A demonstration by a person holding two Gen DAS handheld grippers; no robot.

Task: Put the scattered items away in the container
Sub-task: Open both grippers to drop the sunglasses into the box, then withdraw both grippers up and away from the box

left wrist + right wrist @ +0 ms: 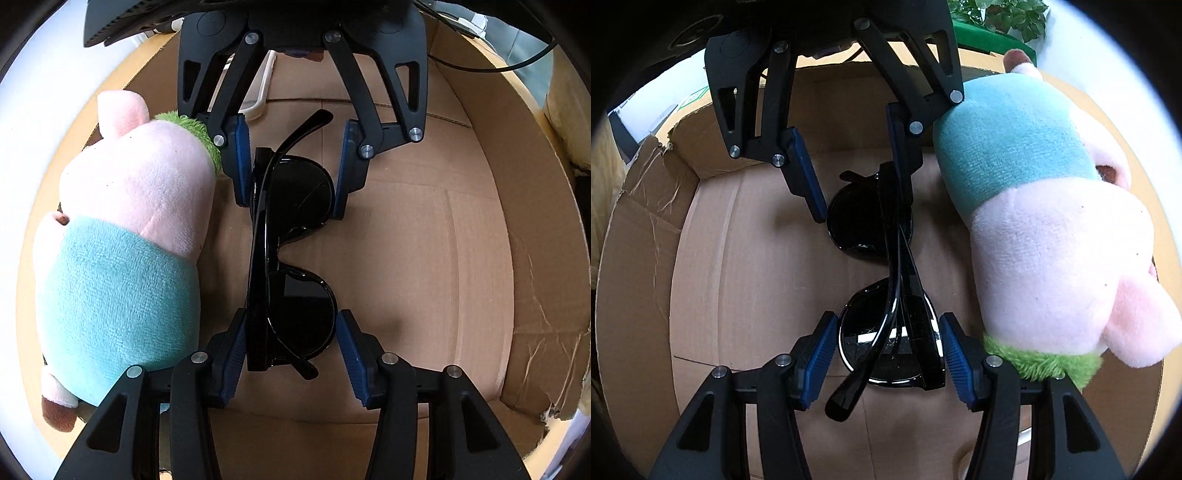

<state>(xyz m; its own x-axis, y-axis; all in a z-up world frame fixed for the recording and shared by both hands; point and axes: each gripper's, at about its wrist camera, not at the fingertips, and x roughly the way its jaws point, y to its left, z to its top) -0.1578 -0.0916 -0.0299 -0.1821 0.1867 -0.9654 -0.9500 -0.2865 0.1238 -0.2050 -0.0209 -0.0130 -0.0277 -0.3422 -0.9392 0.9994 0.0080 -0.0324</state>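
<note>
Black sunglasses (pixel 291 254) lie folded on the floor of a cardboard box (pixel 461 236). My left gripper (pixel 291 350) sits around one lens, its blue pads a little apart from the frame. My right gripper (pixel 291 173) faces it from the far end, around the other lens. In the right wrist view the sunglasses (pixel 890 295) lie between my right gripper (pixel 886 350) and the left gripper (pixel 857 177). Both are open, touching or nearly touching the frame. A pink plush pig in a teal shirt (pixel 122 251) lies in the box beside the glasses; it also shows in the right wrist view (pixel 1045 229).
The box walls (pixel 646 229) rise around both grippers, with a torn corner (pixel 546 347). A white surface (pixel 33 103) lies outside the box. A green plant (pixel 1001 14) stands beyond the far wall. A cable (pixel 491 68) runs over the rim.
</note>
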